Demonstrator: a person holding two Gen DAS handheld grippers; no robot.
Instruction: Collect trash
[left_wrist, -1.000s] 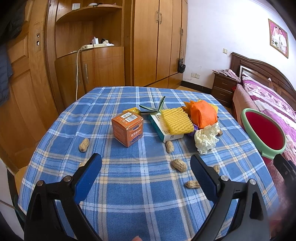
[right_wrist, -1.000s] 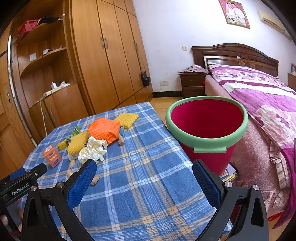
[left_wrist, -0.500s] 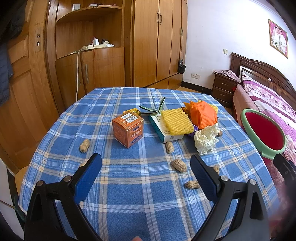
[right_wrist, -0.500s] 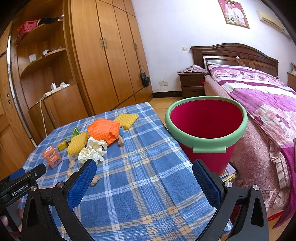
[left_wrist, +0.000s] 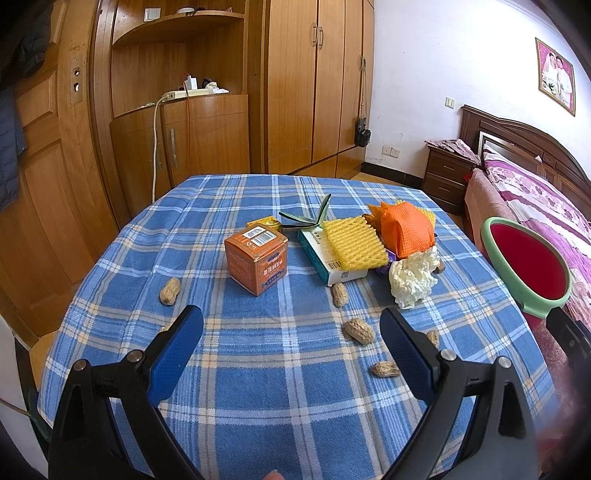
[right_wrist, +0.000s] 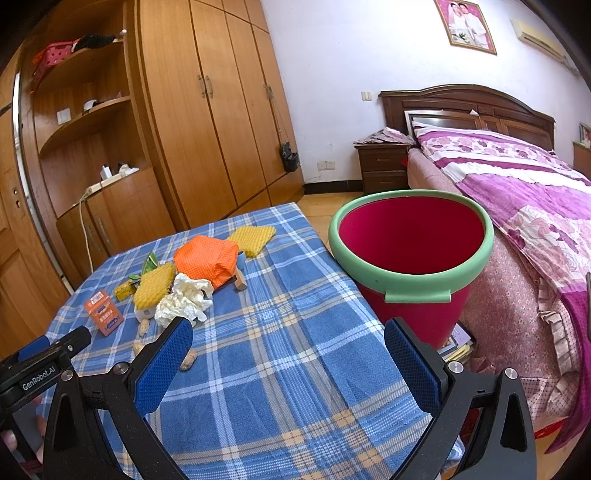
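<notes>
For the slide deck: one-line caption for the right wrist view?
Open right gripper above plaid tablecloth, red bin beside table, trash pile uncollected.

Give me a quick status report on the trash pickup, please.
Left gripper open, empty. Right gripper open, empty. Trash on the table; red bin alongside. Nothing blocking.

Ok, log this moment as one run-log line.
left gripper: open, empty | right gripper: open, empty | trash: on table | bin: beside table

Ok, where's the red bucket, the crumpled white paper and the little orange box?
red bucket (right_wrist: 406, 284), right wrist view, on its green rim at the front.
crumpled white paper (left_wrist: 412, 277), left wrist view, on its middle.
orange box (left_wrist: 258, 269), left wrist view, on its front corner.
</notes>
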